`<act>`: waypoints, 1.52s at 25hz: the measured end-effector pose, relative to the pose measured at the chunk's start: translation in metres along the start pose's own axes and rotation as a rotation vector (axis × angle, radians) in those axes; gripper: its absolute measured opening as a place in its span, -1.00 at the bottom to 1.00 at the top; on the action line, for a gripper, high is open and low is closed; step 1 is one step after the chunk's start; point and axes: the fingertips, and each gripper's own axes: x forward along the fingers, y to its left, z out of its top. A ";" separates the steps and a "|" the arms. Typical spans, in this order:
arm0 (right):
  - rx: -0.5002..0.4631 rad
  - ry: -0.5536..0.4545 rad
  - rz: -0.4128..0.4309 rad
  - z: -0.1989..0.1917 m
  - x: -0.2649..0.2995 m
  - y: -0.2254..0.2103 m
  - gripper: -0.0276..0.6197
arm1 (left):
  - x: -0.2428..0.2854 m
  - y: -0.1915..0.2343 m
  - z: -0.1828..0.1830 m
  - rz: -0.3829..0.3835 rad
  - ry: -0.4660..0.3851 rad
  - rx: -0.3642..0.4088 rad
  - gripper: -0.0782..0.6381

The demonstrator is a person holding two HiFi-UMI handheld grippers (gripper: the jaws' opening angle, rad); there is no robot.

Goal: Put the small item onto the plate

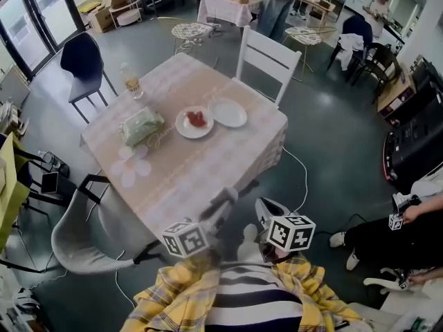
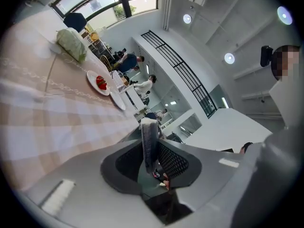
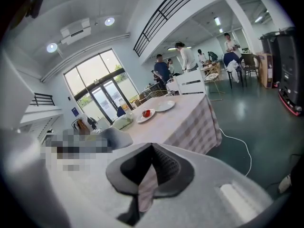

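A small red item (image 1: 196, 119) lies on a white plate (image 1: 181, 125) near the middle of the checked table (image 1: 187, 171); an empty white plate (image 1: 229, 113) sits just to its right. Both grippers hang low at the table's near edge, close to my body. My left gripper (image 1: 227, 198) points toward the table with its jaws together and nothing held. My right gripper (image 1: 266, 207) is likewise shut and empty. In the left gripper view the red item (image 2: 101, 82) is far ahead of the left gripper (image 2: 149, 125). In the right gripper view the red item (image 3: 146, 113) is far ahead of the right gripper (image 3: 151, 151).
A green bag (image 1: 141, 126) and a bottle (image 1: 130, 80) stand on the table's left half. A white chair (image 1: 268, 62) is at the far side, a grey chair (image 1: 76, 244) at the near left, a dark chair (image 1: 86, 61) beyond. People sit and stand at other tables behind.
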 end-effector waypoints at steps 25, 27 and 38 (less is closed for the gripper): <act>-0.142 0.113 0.198 0.122 0.099 -0.061 -0.91 | 0.145 0.037 0.094 0.159 -0.174 0.023 -0.55; -0.154 0.123 0.194 0.130 0.110 -0.060 -0.91 | 0.155 0.049 0.104 0.160 -0.173 0.005 -0.55; -0.211 0.140 0.155 0.182 0.182 -0.065 -0.91 | 0.196 0.097 0.143 0.172 -0.164 -0.070 -0.55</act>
